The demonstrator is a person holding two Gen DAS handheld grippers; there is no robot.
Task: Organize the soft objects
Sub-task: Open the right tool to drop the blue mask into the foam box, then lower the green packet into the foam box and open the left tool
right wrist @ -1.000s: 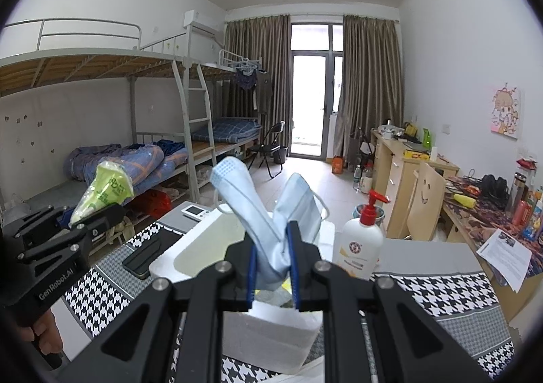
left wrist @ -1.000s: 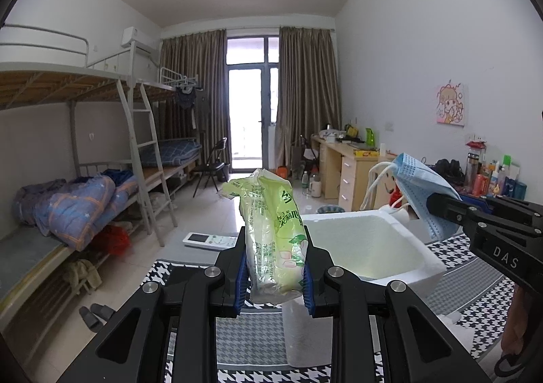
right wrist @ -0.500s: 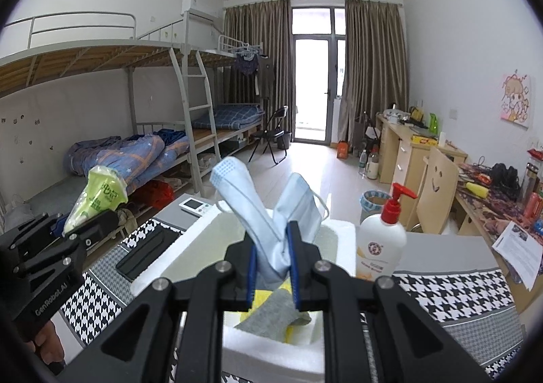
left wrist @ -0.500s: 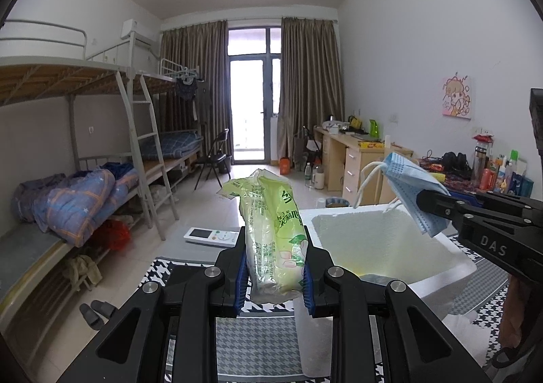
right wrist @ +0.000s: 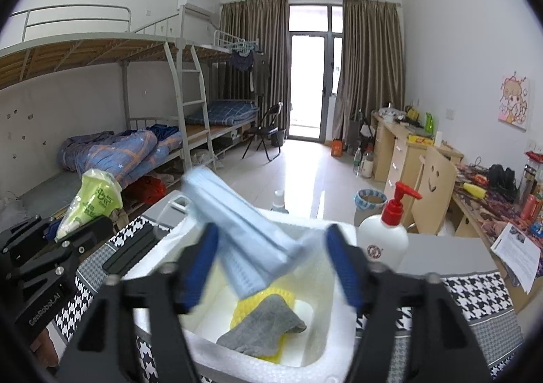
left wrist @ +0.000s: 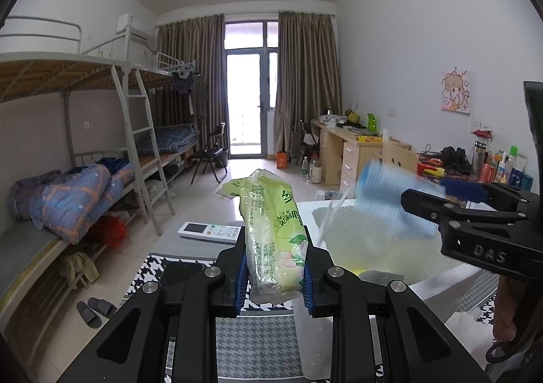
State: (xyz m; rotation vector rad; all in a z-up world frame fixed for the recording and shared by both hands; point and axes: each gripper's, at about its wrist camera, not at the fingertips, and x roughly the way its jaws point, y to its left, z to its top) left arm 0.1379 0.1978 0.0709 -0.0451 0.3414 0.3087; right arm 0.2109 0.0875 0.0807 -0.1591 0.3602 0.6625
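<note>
Now right gripper [right wrist: 271,267] jaws wide, mask [right wrist: 244,240] loose; left gripper [left wrist: 273,267] clamps tissue pack [left wrist: 275,240].

Two wrist-mounted fisheye views, both facing down the room toward the balcony door.

Left wrist camera looks forward along the left gripper [left wrist: 273,276], close above the houndstooth cloth [left wrist: 258,345], with the white foam box [left wrist: 437,284] to its right. Right wrist camera looks along the right gripper [right wrist: 271,264], directly over that box [right wrist: 325,335], tilted downward. Shared: box, bunk beds [left wrist: 101,131], desk [right wrist: 404,148]; each view shows the other gripper.
</note>
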